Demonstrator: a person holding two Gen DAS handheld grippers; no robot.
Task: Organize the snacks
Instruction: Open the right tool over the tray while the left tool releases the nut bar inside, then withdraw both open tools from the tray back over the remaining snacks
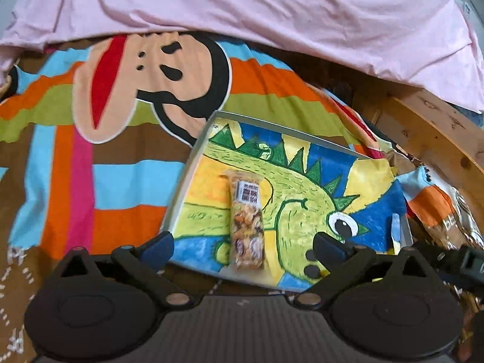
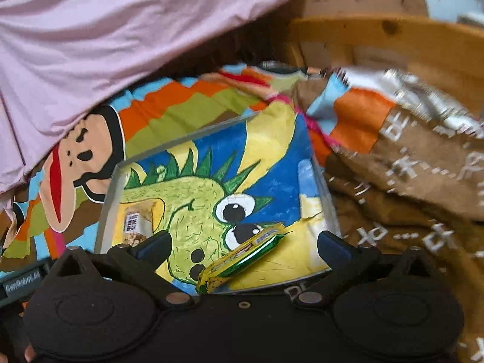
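Left gripper [image 1: 243,243]: jaws spread wide, nothing between the pads. It hangs over the near edge of a shallow tray [image 1: 193,166] lined with a dinosaur drawing in green, yellow and blue. A clear-wrapped nut bar [image 1: 246,225] lies flat on the drawing, lengthwise along the gripper's line and in line with the gap between the fingers, touching neither finger.

Right gripper [image 2: 245,246]: jaws likewise wide apart, not gripping. A green-and-yellow snack bar [image 2: 242,255] lies tilted on the same tray [image 2: 110,199], near its front edge, just below the dinosaur's eyes (slightly motion-blurred, label unreadable). In this view the nut bar [image 2: 134,227] shows at the tray's left side, partly hidden behind the left finger. The two bars lie well apart.

The tray rests on a striped cartoon-monkey cloth [image 1: 121,90]. A pink sheet [image 1: 272,9] hangs over the far side. A wooden frame [image 1: 432,133] runs along the right.
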